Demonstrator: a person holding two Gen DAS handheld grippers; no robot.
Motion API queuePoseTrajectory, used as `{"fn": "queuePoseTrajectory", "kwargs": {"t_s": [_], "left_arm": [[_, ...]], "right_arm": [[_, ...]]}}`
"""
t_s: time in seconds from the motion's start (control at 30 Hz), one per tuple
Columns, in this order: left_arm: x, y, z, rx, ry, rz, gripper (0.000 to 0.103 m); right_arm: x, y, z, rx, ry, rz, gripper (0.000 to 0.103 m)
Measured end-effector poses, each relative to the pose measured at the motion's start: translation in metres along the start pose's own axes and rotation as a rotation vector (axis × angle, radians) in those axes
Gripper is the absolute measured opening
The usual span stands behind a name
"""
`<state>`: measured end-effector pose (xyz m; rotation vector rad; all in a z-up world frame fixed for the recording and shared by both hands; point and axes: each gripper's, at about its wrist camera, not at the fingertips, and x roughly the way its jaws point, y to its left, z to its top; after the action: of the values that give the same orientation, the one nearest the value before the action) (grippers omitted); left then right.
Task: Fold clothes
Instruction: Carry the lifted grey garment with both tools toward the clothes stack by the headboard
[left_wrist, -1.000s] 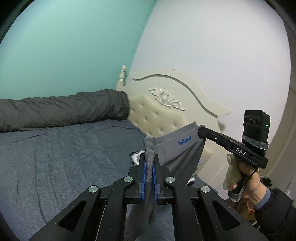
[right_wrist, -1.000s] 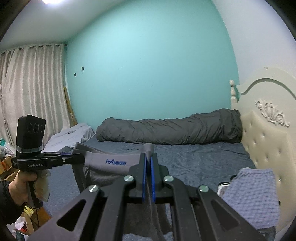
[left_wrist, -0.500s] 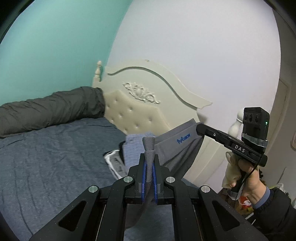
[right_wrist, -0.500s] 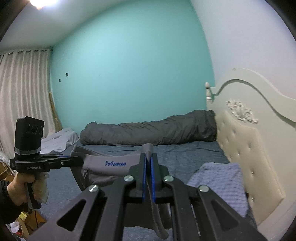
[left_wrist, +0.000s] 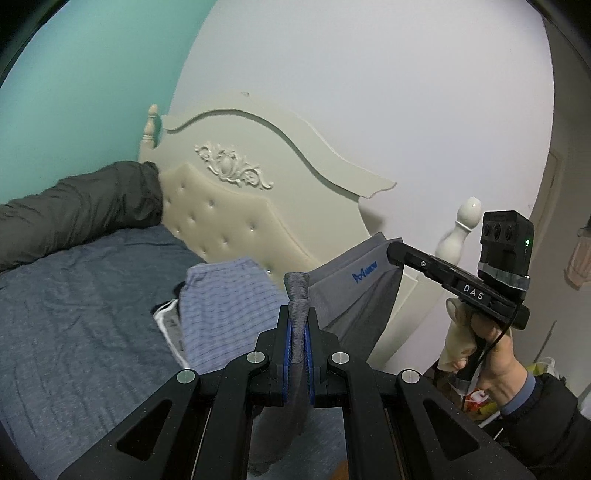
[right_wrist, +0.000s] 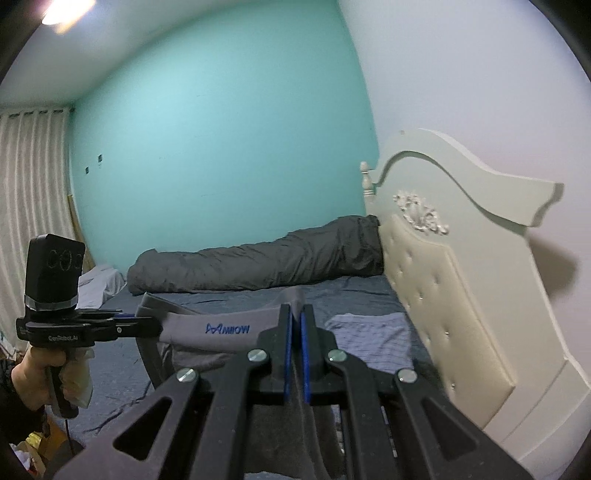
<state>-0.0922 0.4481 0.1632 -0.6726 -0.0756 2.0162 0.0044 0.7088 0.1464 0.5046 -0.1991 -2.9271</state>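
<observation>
A pair of grey shorts (left_wrist: 354, 291) with a blue logo on the waistband hangs in the air, stretched between both grippers above the bed. My left gripper (left_wrist: 297, 332) is shut on one end of the waistband, which pokes up between its blue pads. My right gripper (right_wrist: 294, 332) is shut on the other end, and the waistband (right_wrist: 221, 328) runs from it to the left gripper (right_wrist: 147, 326). In the left wrist view the right gripper (left_wrist: 397, 249) pinches the cloth's far corner.
A folded blue striped garment (left_wrist: 225, 306) lies on the blue-grey bed sheet (left_wrist: 74, 314) near the cream headboard (left_wrist: 229, 221). A rolled dark duvet (right_wrist: 258, 262) lies along the teal wall. A person's hand (left_wrist: 495, 354) holds the right gripper's handle.
Both grippers have swung with the shorts toward the headboard. The striped garment and headboard now fill more of both views.
</observation>
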Motion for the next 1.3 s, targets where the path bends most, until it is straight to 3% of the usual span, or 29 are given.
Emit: {"fn": "queuePoseTrajectory", "kwargs": {"t_s": [0.3, 0.7, 0.93, 1.3], "left_arm": [[0.072, 0.025, 0.027, -0.034, 0.032, -0.006, 0.006], [0.173, 0.130, 0.064, -0.153, 0.114, 0.035, 0.006], [0.226, 0.183, 0.056, -0.223, 0.182, 0.039, 0.006], [0.284, 0.224, 0.029, -0.277, 0.259, 0.054, 0.009]], "right_arm": [[0.027, -0.049, 0.006, 0.004, 0.031, -0.054, 0.004], [0.150, -0.106, 0.028, -0.002, 0.154, -0.108, 0.004], [0.226, -0.139, 0.013, 0.008, 0.279, -0.123, 0.004], [0.287, -0.182, -0.022, 0.060, 0.409, -0.138, 0.004]]}}
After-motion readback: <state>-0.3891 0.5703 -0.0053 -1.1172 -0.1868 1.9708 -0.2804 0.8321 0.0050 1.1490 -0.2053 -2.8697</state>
